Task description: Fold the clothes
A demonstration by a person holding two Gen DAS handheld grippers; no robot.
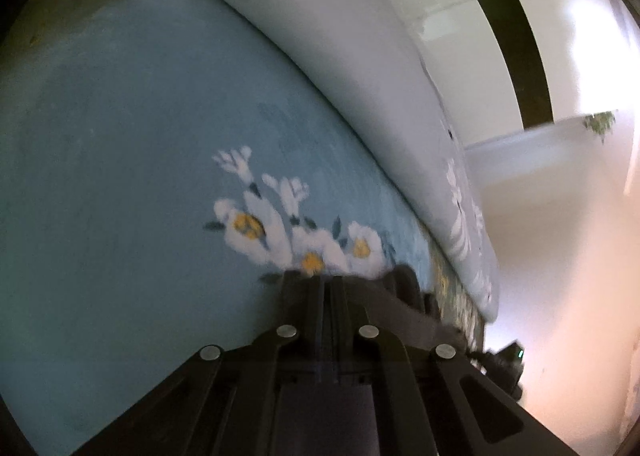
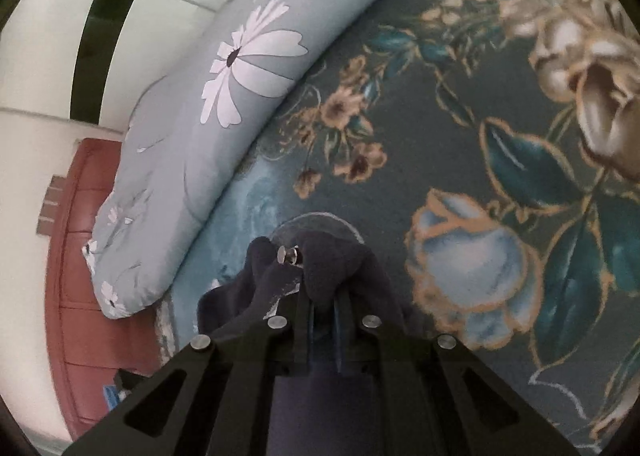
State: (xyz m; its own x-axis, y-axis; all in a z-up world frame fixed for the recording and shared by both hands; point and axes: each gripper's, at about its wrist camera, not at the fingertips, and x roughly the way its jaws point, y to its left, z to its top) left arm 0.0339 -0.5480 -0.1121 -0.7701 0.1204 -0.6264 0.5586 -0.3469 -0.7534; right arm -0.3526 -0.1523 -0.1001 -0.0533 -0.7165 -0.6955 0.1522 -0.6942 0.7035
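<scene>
Dark garment bunched in the right claw over a floral bed.

The right claw (image 2: pixel 320 292) is pinched closed on a dark navy garment (image 2: pixel 280 280) — held by a gathered edge, probably to lift it free for folding. The left claw (image 1: pixel 326 284) looks closed, with no cloth visible between its fingers, low over the blue bedspread (image 1: pixel 120 176). A pillow (image 2: pixel 208 108) borders the bed at 10 o'clock — open room lies toward 2 o'clock.
</scene>
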